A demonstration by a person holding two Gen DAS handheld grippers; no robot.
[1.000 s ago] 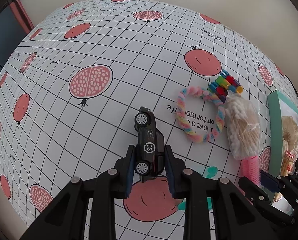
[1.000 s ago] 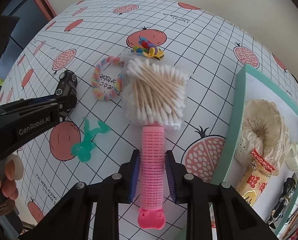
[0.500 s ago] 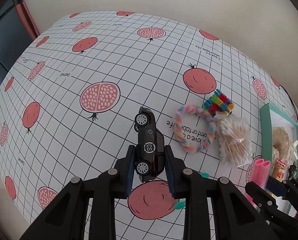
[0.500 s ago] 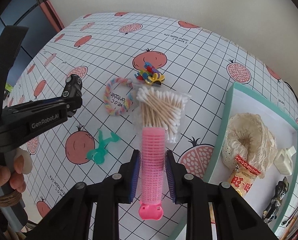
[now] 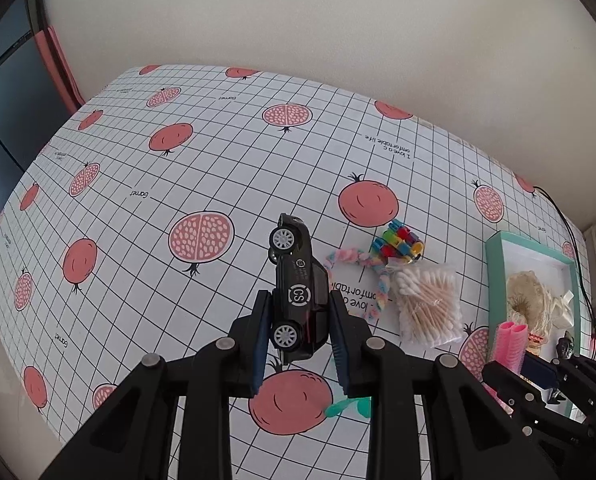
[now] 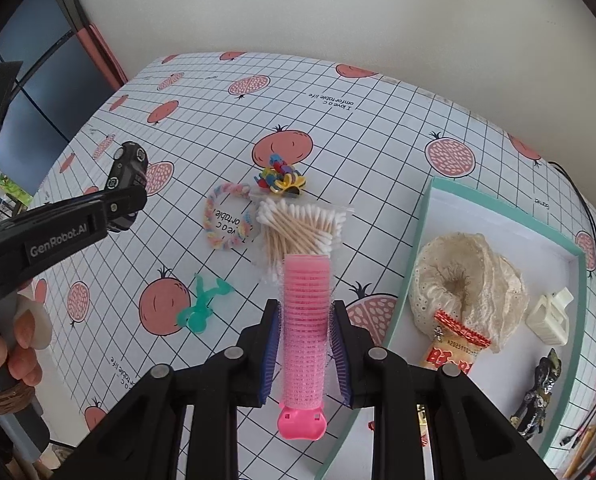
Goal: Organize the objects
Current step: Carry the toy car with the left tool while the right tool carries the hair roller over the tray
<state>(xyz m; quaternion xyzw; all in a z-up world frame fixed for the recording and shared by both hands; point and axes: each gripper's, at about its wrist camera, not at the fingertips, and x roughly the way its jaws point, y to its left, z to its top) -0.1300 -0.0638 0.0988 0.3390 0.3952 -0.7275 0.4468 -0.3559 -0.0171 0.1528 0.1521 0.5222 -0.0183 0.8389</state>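
Even, bright daylight in both views; shadows soft and faint. No glare. Focus sharp centrally. Strong fisheye curvature bends grid lines outward; corners vignetted black.

A worktop carries a white cloth with a black grid, pink pomegranates and small print. A plain pale wall rises at its far edge. At far left stand a dark window and a pink strip. A black cable trails over the right edge.
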